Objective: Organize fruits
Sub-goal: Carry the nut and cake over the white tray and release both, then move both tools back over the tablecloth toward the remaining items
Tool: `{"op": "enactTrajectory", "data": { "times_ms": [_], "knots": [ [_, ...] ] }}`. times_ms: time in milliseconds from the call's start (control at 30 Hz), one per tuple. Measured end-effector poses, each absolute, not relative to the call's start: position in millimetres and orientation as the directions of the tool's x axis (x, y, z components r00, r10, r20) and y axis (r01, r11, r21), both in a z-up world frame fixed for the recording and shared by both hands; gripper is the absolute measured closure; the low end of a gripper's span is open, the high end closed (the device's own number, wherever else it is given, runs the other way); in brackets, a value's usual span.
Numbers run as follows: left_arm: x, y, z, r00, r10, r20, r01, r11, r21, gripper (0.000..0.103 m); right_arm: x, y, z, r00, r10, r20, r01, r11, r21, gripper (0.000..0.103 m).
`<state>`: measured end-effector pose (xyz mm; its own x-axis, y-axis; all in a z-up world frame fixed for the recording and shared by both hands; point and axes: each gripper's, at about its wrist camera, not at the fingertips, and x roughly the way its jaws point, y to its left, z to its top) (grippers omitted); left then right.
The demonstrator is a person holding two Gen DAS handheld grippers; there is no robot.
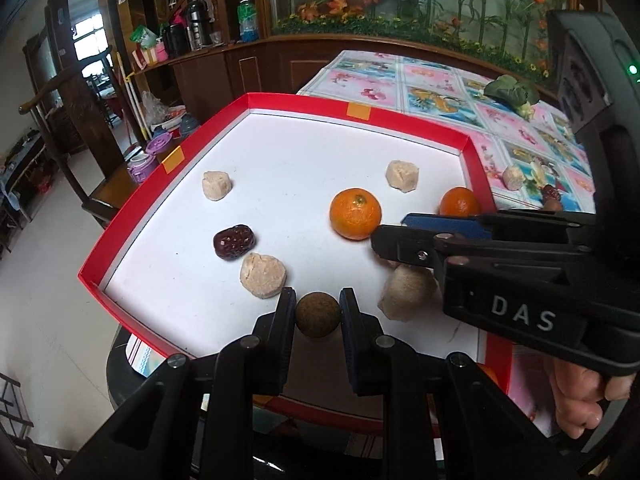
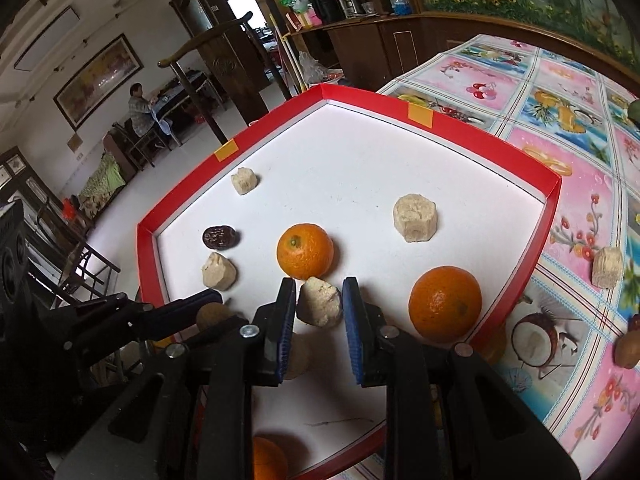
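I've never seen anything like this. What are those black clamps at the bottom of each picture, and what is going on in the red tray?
Those clamps are hand-held grippers, one in each of a person's hands, each carrying a camera that looks along its fingers. The left gripper holds a small brown round fruit. The right gripper closes around a pale beige lump. Both work over a red-rimmed tray with a white floor, where two oranges, a dark red date and more beige lumps lie. The tray sits on a flowered tablecloth.
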<state>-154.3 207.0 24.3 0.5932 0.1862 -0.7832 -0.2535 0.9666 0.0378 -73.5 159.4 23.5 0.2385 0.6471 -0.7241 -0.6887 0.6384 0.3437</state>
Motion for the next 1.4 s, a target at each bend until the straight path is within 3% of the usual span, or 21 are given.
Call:
{"op": "enactTrajectory", "data": {
  "times_ms": [100,167,467,800,1000,1167,1400],
  "knots": [
    [-154,209,25,0.582,0.194,-0.789,-0.271,0.962,0.037,0.076,-74,158,25,0.232,0.646,-0.728,-0.693,0.635,0.342,0.072],
    [-155,211,28,0.582,0.211,-0.785,-0.283,0.958,0.047,0.065,-75,154,29,0.234,0.66,-0.714,-0.696,0.627,0.351,0.07],
    [-153,179,69,0.657,0.235,-0.716,-0.239,0.966,0.098,0.049,-63,76,59,0.337,0.702,-0.628,-0.667,0.649,0.367,0.066],
    [-117,94,73,0.687,0.092,-0.721,-0.015,0.994,0.112,0.046,-37,-43,33,0.416,0.585,-0.697,-0.57,0.765,0.302,0.066],
    [-105,73,63,0.66,0.056,-0.749,0.037,0.994,0.106,0.044,-29,-43,18,0.424,0.497,-0.757,-0.557,0.802,0.214,0.066],
    [-94,80,66,0.664,0.085,-0.743,0.025,0.99,0.136,0.044,-36,-37,23,0.37,0.574,-0.731,-0.599,0.749,0.284,0.066],
    [-71,84,71,0.665,0.096,-0.741,0.046,0.985,0.169,0.044,-30,-18,12,0.385,0.517,-0.764,-0.562,0.788,0.251,0.066]
  ]
}}
